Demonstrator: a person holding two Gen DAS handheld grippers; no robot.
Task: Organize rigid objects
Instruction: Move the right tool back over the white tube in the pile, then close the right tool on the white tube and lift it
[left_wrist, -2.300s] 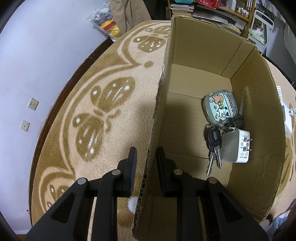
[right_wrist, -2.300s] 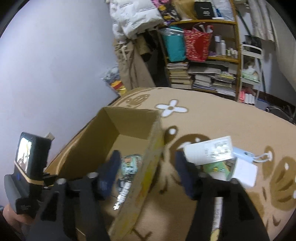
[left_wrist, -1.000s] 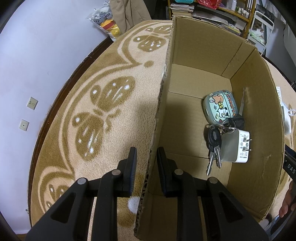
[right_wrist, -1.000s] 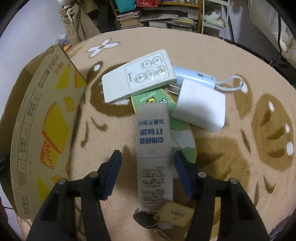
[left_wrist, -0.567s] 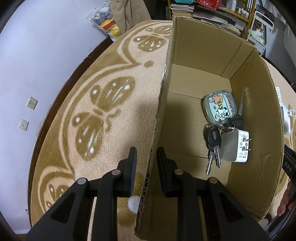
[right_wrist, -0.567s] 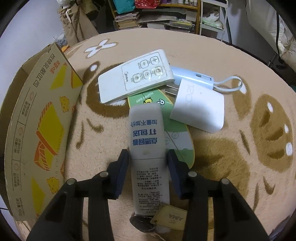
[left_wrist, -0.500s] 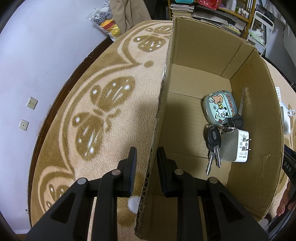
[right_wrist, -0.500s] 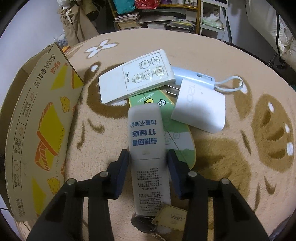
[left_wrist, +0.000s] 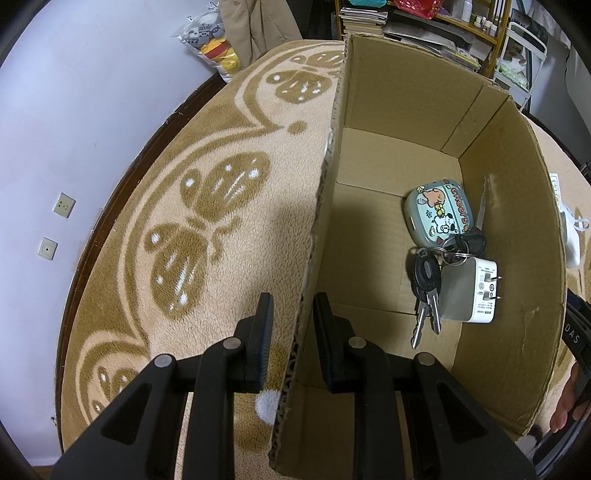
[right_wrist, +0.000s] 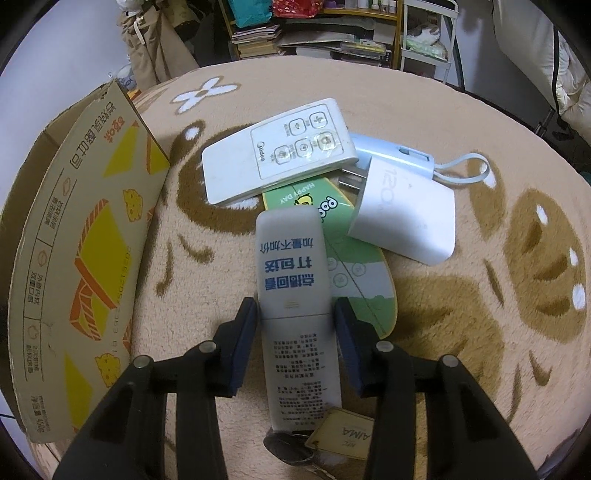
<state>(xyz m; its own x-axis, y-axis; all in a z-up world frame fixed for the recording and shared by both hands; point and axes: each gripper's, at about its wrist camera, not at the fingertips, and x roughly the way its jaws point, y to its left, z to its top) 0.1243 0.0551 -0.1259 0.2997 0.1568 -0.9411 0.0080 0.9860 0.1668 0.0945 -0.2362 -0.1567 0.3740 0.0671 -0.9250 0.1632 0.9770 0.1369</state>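
A beige round rug (right_wrist: 424, 110) with brown motifs covers the floor, with crowded bookshelves (right_wrist: 314, 26) behind it. A cardboard box (left_wrist: 509, 229) stands on the rug, and its near wall is straddled by the left gripper (left_wrist: 291, 332); the fingers are set narrowly on either side of the wall, as they were 2.3 s ago, though contact with the cardboard cannot be told. Inside the box lie a cartoon-printed case (left_wrist: 439, 212), a white plug adapter (left_wrist: 467, 295) and a bunch of keys (left_wrist: 426, 295). To the right of the box, a pile is seen on the rug: a white Midea remote (right_wrist: 280, 155), a white charger (right_wrist: 402, 218) overlapping a pale blue power bank (right_wrist: 391, 155), and a green "HAPPY DAY" remote (right_wrist: 351, 266). A long white remote printed with blue characters (right_wrist: 295, 288) lies on top. The right gripper (right_wrist: 295, 314), wide open 1.0 s ago, has been narrowed around this long remote, both pads close against its sides.
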